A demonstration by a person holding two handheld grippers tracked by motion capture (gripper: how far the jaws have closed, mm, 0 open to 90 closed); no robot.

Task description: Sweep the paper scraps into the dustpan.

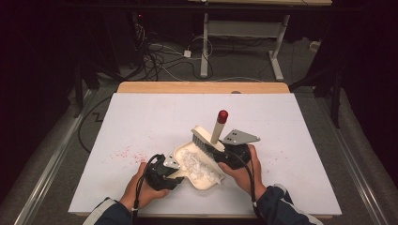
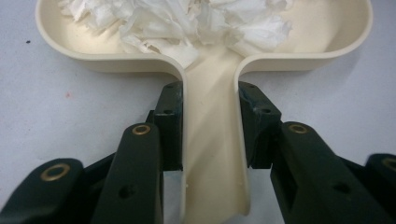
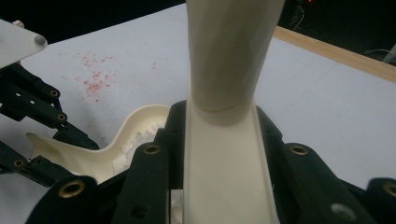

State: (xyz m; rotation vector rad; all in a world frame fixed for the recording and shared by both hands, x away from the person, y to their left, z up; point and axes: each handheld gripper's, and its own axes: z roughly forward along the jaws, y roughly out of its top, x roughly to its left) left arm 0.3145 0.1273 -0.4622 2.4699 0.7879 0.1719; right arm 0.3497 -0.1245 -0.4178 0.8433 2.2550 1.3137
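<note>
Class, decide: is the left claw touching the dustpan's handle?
Touching. The left gripper view shows the left claw with both pads pressed against the sides of the dustpan handle.

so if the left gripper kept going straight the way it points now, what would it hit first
Likely the heap of shredded white paper in the dustpan: the left gripper clamps the pan's handle and points along it into the pan.

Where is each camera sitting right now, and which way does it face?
High view: above the person's side, looking forward and down on the table; forearms, both hands show.
Left gripper view: on the left gripper, looking along its jaws clamping the dustpan handle.
Right gripper view: on the right gripper, looking along the brush handle.
All three share the dustpan.
</note>
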